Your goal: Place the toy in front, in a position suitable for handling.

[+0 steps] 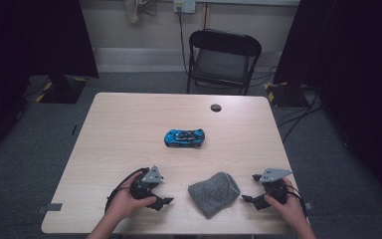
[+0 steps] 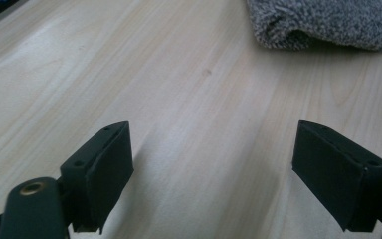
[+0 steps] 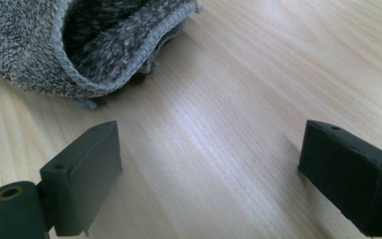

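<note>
One table [image 1: 129,124], rectangular with rounded corners, carries everything here; its top is pale wood-grain laminate, smooth and matt, and it stands on grey carpet in a room hung with dark curtains at both sides. One black folding chair [image 1: 222,59], with a metal frame and a padded seat, stands beyond the far edge, and cables trail across the floor near it.

One grey cloth [image 1: 214,193], a soft, nubbly terry piece with a stitched hem, lies bunched into a pouch shape near the table's front edge, between the two grippers and apart from both. Seen from the right gripper view, its folded mouth gapes open and shows a darker inside.

Two grippers, black and angular, each topped by a grey three-cornered plate, rest low at the front edge, one in each hand. The left gripper [image 1: 165,201] has its jaws spread wide over bare wood with nothing between them. The right gripper [image 1: 247,199] likewise stands spread and empty, with the cloth's mouth just ahead of it.

One toy car [image 1: 184,137], glossy blue and black, sits mid-table, well apart from the cloth.

One small dark round disc [image 1: 216,107] lies near the far edge.
</note>
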`<state>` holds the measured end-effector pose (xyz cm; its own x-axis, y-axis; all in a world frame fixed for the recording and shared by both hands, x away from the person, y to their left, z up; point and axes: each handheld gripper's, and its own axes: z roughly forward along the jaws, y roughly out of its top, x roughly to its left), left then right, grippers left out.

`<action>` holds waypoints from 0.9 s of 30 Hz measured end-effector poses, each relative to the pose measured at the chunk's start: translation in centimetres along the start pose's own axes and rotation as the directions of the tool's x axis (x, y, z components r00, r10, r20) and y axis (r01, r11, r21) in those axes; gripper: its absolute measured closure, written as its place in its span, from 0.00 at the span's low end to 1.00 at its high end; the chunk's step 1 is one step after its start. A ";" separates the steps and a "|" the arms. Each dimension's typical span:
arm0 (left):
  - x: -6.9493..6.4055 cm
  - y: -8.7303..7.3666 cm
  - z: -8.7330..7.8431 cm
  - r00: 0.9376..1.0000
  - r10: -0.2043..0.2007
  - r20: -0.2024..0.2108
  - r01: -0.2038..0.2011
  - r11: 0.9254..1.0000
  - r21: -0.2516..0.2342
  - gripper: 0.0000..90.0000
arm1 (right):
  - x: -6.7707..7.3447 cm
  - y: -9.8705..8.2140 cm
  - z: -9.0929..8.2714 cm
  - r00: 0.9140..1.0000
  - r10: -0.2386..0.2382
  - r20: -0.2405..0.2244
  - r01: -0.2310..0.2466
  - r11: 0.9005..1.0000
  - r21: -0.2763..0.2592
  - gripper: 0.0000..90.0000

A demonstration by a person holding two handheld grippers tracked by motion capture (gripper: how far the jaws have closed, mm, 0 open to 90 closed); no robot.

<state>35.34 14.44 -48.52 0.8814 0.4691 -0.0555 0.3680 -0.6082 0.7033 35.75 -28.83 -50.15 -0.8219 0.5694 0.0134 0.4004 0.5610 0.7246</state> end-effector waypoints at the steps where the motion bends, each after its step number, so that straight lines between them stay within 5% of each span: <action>1: 0.0 0.0 0.0 1.000 0.000 0.000 0.000 1.000 0.000 0.17 | 0.0 0.0 0.0 1.000 0.000 0.000 0.000 1.000 0.000 0.10; 6: 1.1 0.7 0.2 1.000 -0.022 -0.013 0.022 1.000 -0.008 0.18 | 0.0 0.0 0.0 1.000 0.000 -0.001 0.000 1.000 0.000 0.10; 18: 1.4 1.4 1.3 1.000 -0.010 0.003 0.010 1.000 -0.002 0.18 | 0.0 0.0 0.0 1.000 -0.001 -0.001 0.001 1.000 0.000 0.10; 27: 1.2 0.5 1.4 1.000 0.003 0.004 -0.003 1.000 0.012 0.18 | -0.1 0.0 0.0 1.000 0.000 -0.005 0.000 1.000 0.002 0.10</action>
<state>37.03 13.81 -49.25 0.8835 0.4649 -0.0564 0.3691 -0.6171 0.6949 35.82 -28.86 -50.14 -0.8239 0.5665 0.0164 0.4010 0.5622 0.7233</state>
